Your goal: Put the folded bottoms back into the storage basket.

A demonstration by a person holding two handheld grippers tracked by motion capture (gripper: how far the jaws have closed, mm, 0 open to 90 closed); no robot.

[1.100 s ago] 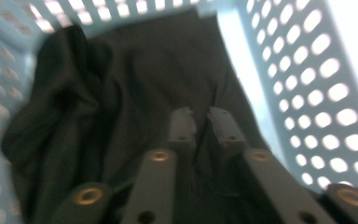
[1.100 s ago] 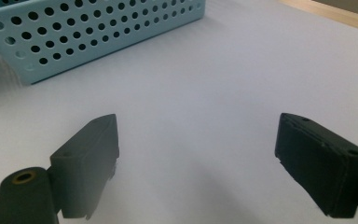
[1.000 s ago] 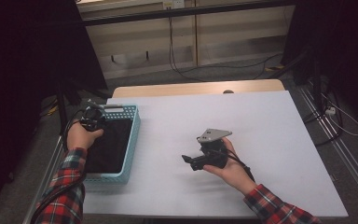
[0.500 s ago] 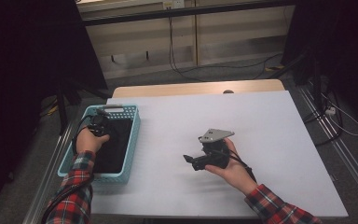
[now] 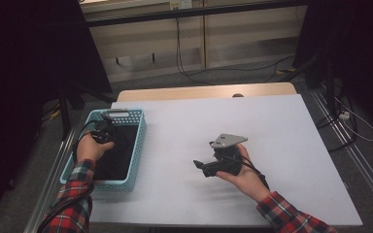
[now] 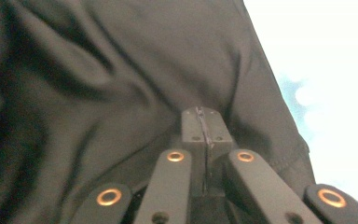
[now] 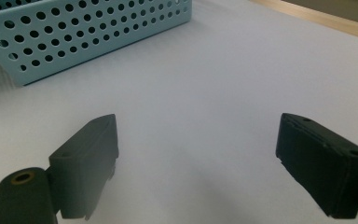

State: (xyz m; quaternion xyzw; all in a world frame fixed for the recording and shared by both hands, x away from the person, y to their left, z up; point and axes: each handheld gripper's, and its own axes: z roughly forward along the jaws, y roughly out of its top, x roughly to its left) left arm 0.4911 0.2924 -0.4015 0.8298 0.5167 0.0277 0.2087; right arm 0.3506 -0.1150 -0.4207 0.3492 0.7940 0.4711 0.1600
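Observation:
A light blue perforated basket point(image 5: 139, 127) stands at the table's left edge with a black cloth point(image 5: 119, 155) lying in it. My left gripper point(image 5: 102, 132) reaches down into the basket's far left part. In the left gripper view its tips point(image 6: 203, 114) rest against the creased black cloth point(image 6: 121, 70), with only a hairline seam between the jaws. They have just begun to part, and I see nothing between them. My right gripper point(image 5: 200, 166) lies in a hand near the table's middle, pointing left toward the basket point(image 7: 74, 32). It stands wide open point(image 7: 196, 140) just above the white tabletop, with nothing between its jaws.
The white tabletop point(image 5: 272, 126) stretches right and beyond the right hand. A wooden strip point(image 5: 199, 92) runs along its far edge. Cables lie on the floor behind the table, and a metal rail point(image 5: 364, 165) runs along its right side.
The left hand has shifted a little toward me and settled lower into the basket. The right hand and its gripper have stayed put.

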